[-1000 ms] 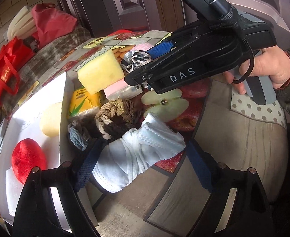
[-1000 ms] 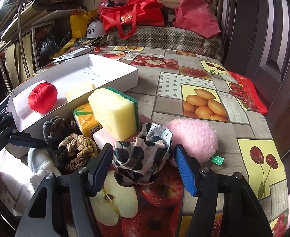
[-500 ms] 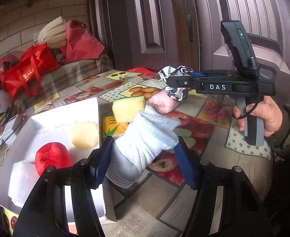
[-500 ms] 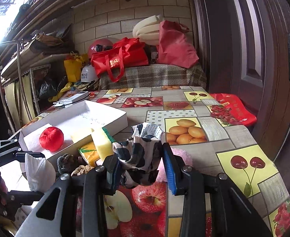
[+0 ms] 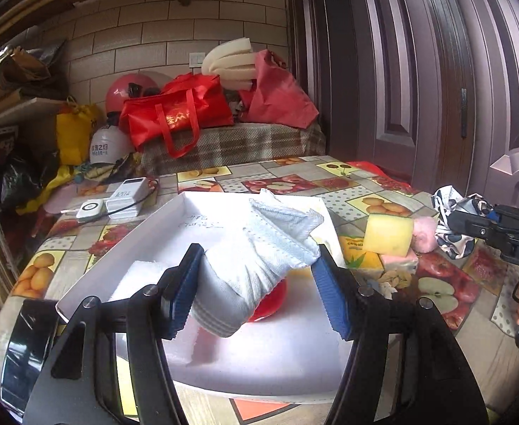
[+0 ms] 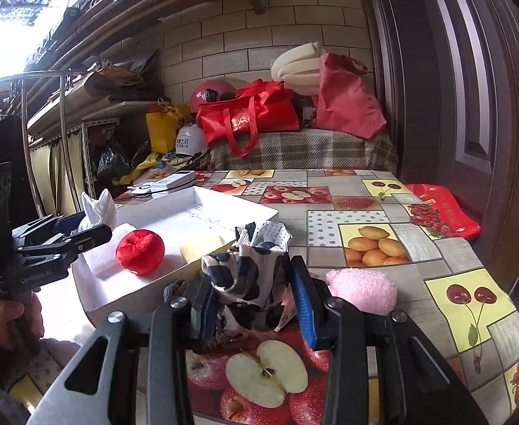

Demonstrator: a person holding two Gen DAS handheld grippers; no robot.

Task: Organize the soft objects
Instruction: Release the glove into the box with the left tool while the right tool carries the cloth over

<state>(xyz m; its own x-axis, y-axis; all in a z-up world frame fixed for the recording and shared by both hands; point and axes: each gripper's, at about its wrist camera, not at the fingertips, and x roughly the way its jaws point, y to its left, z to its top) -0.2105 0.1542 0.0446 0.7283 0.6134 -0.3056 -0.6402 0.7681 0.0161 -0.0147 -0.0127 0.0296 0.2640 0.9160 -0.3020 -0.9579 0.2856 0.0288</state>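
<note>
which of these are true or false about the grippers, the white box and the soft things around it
1. The left gripper holds a pale blue and white face mask above the white cardboard box. True.
2. The right gripper is empty. False: it is shut on a black and white patterned cloth.
3. A red plush ball lies inside the box. True.
4. The fluffy pink puff is in the box. False: it lies on the fruit-print tablecloth, outside it.
5. The yellow sponge block sits outside the box. True.
</note>
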